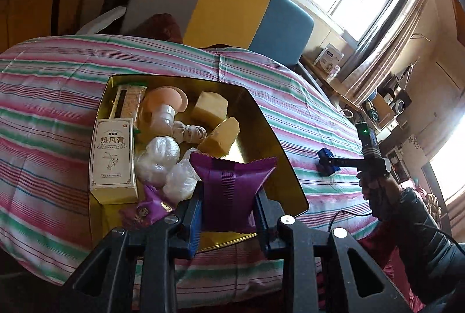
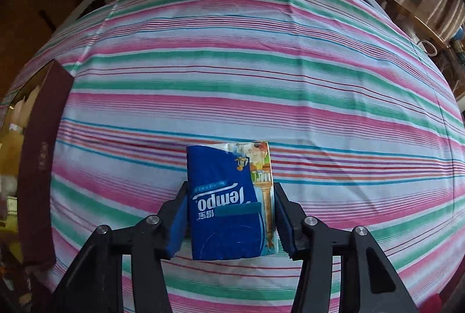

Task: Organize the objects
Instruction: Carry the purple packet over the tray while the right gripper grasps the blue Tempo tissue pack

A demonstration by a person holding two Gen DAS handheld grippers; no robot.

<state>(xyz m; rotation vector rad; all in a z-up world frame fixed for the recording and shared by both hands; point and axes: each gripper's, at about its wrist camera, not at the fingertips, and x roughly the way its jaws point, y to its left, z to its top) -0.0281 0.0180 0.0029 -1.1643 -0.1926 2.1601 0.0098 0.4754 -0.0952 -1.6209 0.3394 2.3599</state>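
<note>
My left gripper (image 1: pixel 229 191) is shut on a purple snack packet (image 1: pixel 229 188), held over the near edge of a gold tin tray (image 1: pixel 261 121) on the striped bed. The tray holds a white carton (image 1: pixel 114 159), yellow blocks (image 1: pixel 210 108), plastic-wrapped white balls (image 1: pixel 162 156), a peach item (image 1: pixel 161 101) and another purple packet (image 1: pixel 148 208). My right gripper (image 2: pixel 231 191) has its jaws around a blue Tempo tissue pack (image 2: pixel 229 202) lying on the bedspread; both pads touch its sides. That gripper with the pack also shows in the left wrist view (image 1: pixel 328 163), to the right of the tray.
The striped bedspread (image 2: pixel 261 66) covers the whole work area. The tray's dark outer wall (image 2: pixel 43 167) is at the left edge of the right wrist view. A grey, yellow and blue headboard (image 1: pixel 232 8) stands behind; a cluttered desk (image 1: pixel 377 104) is at the right under the window.
</note>
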